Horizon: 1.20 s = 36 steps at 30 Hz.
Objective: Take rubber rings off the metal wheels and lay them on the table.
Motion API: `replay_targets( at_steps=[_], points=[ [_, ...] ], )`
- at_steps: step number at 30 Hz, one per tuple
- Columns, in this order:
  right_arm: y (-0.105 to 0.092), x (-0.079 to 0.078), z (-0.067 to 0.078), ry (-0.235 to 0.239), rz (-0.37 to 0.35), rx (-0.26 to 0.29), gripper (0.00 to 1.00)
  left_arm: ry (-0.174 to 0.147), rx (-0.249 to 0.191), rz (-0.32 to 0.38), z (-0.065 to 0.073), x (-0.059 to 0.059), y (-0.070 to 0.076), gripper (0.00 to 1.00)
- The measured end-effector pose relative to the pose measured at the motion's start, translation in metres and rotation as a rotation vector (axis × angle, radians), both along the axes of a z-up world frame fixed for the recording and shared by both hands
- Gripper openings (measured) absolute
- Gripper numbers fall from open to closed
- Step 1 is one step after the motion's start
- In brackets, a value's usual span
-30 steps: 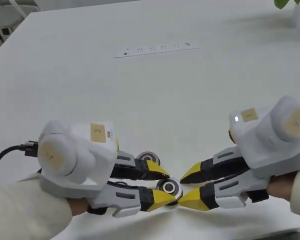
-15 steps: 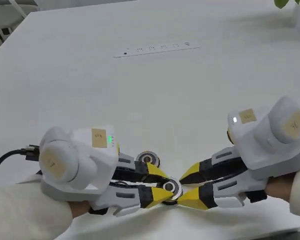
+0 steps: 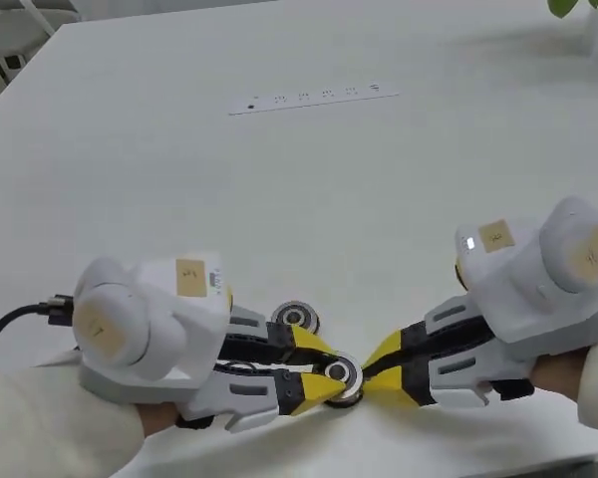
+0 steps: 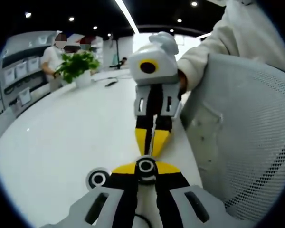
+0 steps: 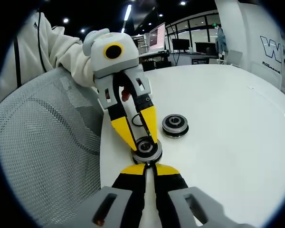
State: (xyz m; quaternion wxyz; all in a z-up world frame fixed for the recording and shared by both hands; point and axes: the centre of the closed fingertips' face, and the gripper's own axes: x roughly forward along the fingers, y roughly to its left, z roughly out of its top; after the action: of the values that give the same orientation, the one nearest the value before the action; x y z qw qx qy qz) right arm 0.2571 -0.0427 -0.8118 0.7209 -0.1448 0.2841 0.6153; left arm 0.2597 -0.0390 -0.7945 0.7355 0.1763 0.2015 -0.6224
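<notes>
The left gripper (image 3: 329, 371) lies low at the near edge of the white worktop (image 3: 279, 199). Its yellow-tipped fingers (image 3: 314, 341) pinch a metal wheel (image 3: 339, 375), one on each side of it. In the left gripper view the same metal wheel (image 4: 146, 166) sits between the two finger tips, its bright hub facing the camera and a dark band around its rim.

The right gripper (image 3: 375, 368) comes in from the opposite side. Its fingers (image 3: 391, 351) are pressed together into a single point that meets the rim of the held wheel. The right gripper view shows the closed tips (image 5: 149, 167) touching the wheel's edge (image 5: 147, 150). Whether they have caught the rubber ring between them cannot be told.

A second wheel (image 3: 295, 317) lies flat on the worktop just beyond the left gripper's fingers, apart from the held one. It also shows in the right gripper view (image 5: 175, 124) and the left gripper view (image 4: 98, 178).

Farther back on the worktop lies a white power strip (image 3: 312, 98). A potted plant (image 4: 76, 67) stands at the far end. A black cable (image 3: 10, 319) runs from the back of the left gripper, and a grey mesh chair (image 5: 42, 142) is at the worktop's near edge.
</notes>
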Motion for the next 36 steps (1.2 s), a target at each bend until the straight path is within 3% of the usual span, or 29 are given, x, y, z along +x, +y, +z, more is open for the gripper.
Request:
replay_targets(
  at_steps=[5,18,22,26,28,36],
  points=[
    [0.0,0.002,0.0,0.002,-0.018,-0.002,0.0,-0.008,-0.002,-0.001,0.0,0.001,0.0,0.14],
    [-0.006,0.012,0.002,0.163,-0.169,0.07,0.0,-0.021,-0.002,0.009,0.001,0.005,-0.001,0.14],
    [-0.007,0.014,0.007,0.229,-0.209,0.12,0.0,-0.021,-0.003,0.011,0.001,0.004,0.0,0.14],
    [-0.007,0.014,0.007,0.257,-0.226,0.133,0.0,-0.02,-0.004,0.011,0.001,0.004,0.0,0.14],
    [-0.004,0.013,0.012,0.287,-0.237,0.17,0.0,-0.021,-0.004,0.009,0.001,0.004,0.0,0.14],
    [-0.001,0.014,0.016,0.313,-0.246,0.188,0.0,-0.025,-0.002,0.006,0.001,0.004,0.0,0.13]
  ],
)
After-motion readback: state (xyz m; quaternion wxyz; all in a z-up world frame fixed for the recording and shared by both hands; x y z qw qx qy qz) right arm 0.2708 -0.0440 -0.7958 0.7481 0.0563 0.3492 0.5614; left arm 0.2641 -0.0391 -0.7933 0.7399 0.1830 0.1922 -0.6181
